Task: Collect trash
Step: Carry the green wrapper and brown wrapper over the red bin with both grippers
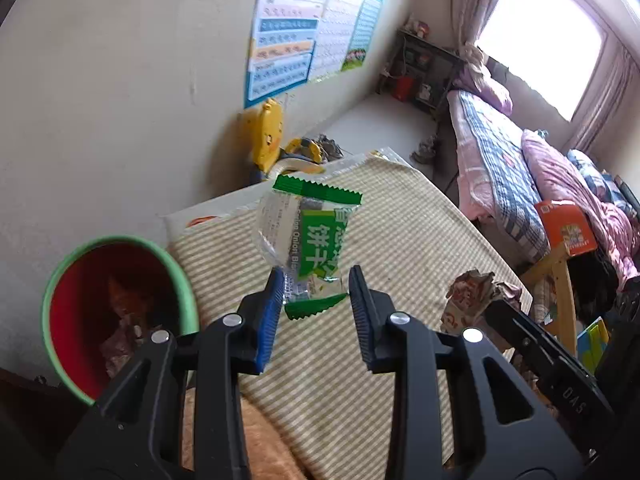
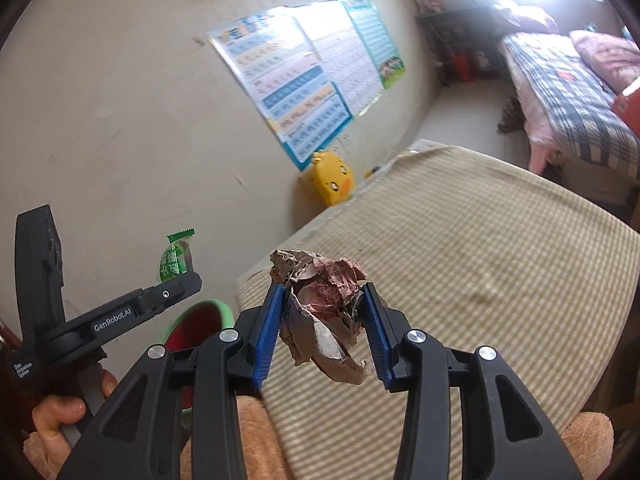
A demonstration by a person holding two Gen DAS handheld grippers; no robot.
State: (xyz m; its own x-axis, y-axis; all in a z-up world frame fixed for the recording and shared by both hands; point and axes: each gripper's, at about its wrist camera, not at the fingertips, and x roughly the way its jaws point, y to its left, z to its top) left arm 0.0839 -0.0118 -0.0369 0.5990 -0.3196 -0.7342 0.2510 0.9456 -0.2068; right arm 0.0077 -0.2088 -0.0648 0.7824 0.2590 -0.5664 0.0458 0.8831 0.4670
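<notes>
My left gripper [image 1: 316, 280] is shut on a green and clear biscuit wrapper [image 1: 308, 236], which sticks up from the blue pads above a striped mattress [image 1: 360, 360]. A bin with a green rim and red inside [image 1: 120, 312] stands at the lower left of the left wrist view, with some trash in it. My right gripper [image 2: 322, 300] is shut on a crumpled wad of printed paper [image 2: 324, 320]. In the right wrist view the left gripper [image 2: 176, 286] with its wrapper [image 2: 176, 260] is at the left, above the bin [image 2: 200, 320].
A wall with learning posters [image 1: 312, 32] runs behind the bin. A yellow duck toy [image 1: 268, 132] stands on the floor by the wall. A bed with plaid and pink bedding [image 1: 500, 168] is at the right under a window. An orange box [image 1: 564, 228] lies near a wooden frame.
</notes>
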